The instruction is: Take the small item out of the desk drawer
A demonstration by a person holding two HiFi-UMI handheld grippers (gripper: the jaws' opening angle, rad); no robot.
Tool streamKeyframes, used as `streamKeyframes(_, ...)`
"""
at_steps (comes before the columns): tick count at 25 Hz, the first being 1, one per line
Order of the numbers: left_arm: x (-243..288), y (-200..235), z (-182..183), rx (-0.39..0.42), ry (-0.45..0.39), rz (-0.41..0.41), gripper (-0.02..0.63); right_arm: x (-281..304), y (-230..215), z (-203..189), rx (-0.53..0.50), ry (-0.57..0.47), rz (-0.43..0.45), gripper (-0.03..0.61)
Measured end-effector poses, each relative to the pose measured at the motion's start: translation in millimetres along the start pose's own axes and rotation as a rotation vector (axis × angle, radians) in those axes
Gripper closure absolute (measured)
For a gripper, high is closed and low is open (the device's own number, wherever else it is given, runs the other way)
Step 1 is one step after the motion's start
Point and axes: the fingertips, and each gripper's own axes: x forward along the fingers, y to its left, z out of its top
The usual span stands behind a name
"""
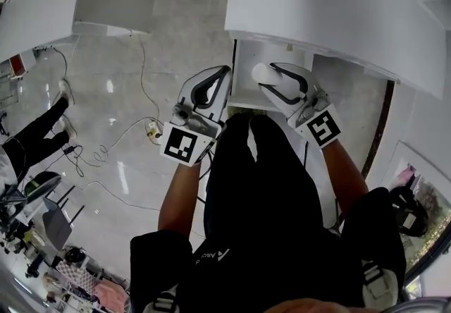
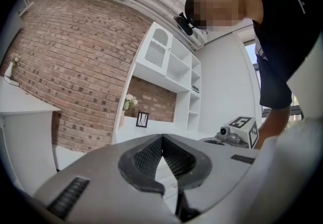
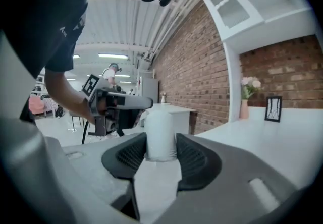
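A small white cylindrical item point(image 3: 160, 132) stands upright between the pads of my right gripper point(image 3: 160, 143), which is shut on it. In the head view the same item point(image 1: 261, 73) is at the right gripper's tips point(image 1: 272, 75), over the open white desk drawer point(image 1: 245, 86). My left gripper point(image 1: 225, 73) hovers at the drawer's left edge with its jaws touching at the tips and nothing between them; its own view shows the left gripper point(image 2: 162, 138) shut. The drawer's inside is mostly hidden by the grippers.
The white desk top point(image 1: 338, 1) spans the upper right, and another white desk point(image 1: 42, 1) sits at upper left. A cable point(image 1: 134, 128) trails over the glossy floor. A bystander's legs point(image 1: 35, 137) are at the left. A vase point(image 3: 245, 103) and a picture frame point(image 3: 273, 108) stand on the desk.
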Motion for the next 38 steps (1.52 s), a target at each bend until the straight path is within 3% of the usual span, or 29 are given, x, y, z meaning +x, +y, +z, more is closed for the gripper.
streamKeyframes(5, 5, -34, 46, -0.011, -0.029, -0.053, 0.615, -37, -5, 58, 0.097, -0.104, -0.114, 0.397)
streamKeyframes(12, 17, -88, 112, 0.004, -0.102, -0.138, 0.615, -100, -16, 129, 0.092, -0.280, -0.227, 0.398)
streamKeyframes(17, 18, -100, 133, 0.020, -0.104, -0.165, 0.615, -124, -17, 167, 0.088, -0.387, -0.279, 0.399)
streamKeyframes(24, 20, -128, 148, 0.022, -0.115, -0.205, 0.615, -158, -12, 190, 0.077, -0.459, -0.323, 0.400)
streamKeyframes(38, 35, -146, 153, 0.027, -0.113, -0.244, 0.615, -192, -23, 192, 0.083, -0.482, -0.395, 0.402)
